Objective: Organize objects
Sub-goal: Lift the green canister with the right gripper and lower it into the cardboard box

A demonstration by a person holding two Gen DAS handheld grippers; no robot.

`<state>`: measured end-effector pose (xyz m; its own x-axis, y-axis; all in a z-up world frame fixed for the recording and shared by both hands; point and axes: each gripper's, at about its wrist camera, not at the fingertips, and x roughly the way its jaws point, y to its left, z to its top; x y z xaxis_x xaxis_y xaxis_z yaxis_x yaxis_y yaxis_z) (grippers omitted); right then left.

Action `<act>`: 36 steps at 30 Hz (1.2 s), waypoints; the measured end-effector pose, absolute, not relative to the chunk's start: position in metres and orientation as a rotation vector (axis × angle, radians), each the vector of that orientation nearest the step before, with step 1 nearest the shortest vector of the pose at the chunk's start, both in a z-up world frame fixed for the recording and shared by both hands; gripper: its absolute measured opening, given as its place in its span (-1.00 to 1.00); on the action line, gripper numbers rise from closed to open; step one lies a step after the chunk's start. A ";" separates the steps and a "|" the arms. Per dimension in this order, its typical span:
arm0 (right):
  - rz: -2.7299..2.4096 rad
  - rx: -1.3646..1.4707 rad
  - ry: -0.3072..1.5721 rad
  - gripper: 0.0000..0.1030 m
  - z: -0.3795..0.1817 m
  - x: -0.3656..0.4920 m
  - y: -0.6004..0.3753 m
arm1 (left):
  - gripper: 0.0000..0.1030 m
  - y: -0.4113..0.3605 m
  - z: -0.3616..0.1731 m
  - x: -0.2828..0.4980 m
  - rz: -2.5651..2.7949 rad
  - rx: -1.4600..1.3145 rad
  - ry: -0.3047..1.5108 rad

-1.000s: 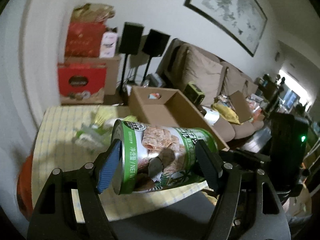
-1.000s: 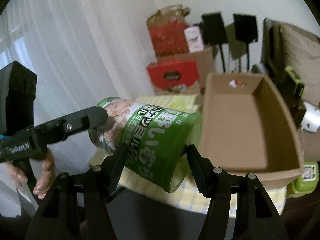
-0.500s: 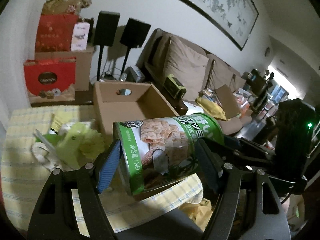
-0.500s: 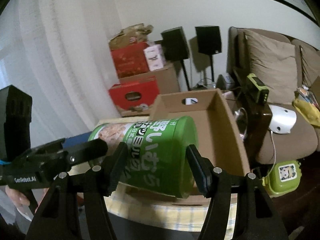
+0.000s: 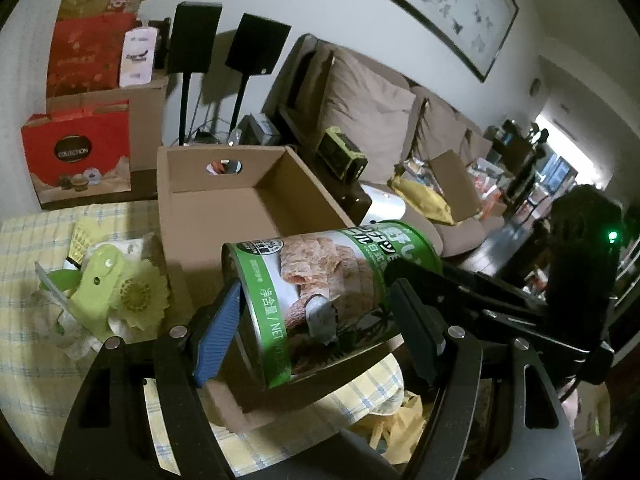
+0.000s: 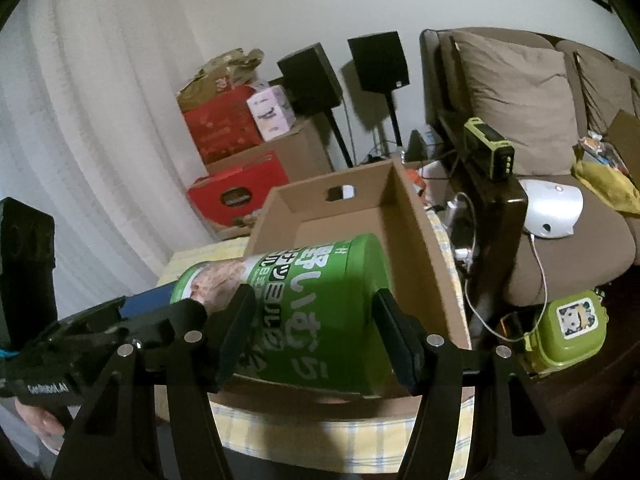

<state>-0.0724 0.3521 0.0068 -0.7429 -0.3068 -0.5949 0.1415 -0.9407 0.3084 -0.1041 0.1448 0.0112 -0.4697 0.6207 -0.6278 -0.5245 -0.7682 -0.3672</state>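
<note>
A green snack can (image 5: 320, 296) with Japanese lettering lies on its side between both grippers. My left gripper (image 5: 316, 328) is shut on one end of it. My right gripper (image 6: 316, 336) is shut on the other end (image 6: 320, 312). The can hangs over the near end of an open cardboard box (image 5: 240, 216), low inside its front edge. The box (image 6: 416, 232) stands on a table with a yellow checked cloth (image 5: 32, 344). The rest of the box's floor shows bare.
A pile of pale green items (image 5: 116, 292) lies on the cloth left of the box. Red gift boxes (image 5: 76, 156) and two black speakers (image 5: 256, 44) stand behind. A brown sofa (image 5: 372, 120) is at right, a green lunch box (image 6: 568, 328) below it.
Both grippers have carried the can forward and down, from above the table's near edge to over the near end of the cardboard box. The grip on it is unchanged.
</note>
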 end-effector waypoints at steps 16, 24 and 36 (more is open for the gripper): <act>-2.629 1.162 -0.449 0.22 -0.050 -0.100 0.368 | 0.37 0.163 -0.054 -0.130 2.188 -1.213 -0.116; -2.701 1.107 -0.405 0.21 -0.036 -0.092 0.371 | 0.44 0.142 -0.043 -0.127 2.229 -1.189 -0.110; -2.706 1.017 -0.258 0.33 -0.010 -0.077 0.330 | 0.84 0.049 -0.011 -0.119 2.431 -1.113 -0.228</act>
<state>-0.0773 0.3298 -0.0100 -0.7296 -0.2826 -0.6228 0.1596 -0.9558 0.2467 -0.1194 0.0487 -0.0109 -0.5703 0.4679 -0.6751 -0.3339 -0.8830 -0.3298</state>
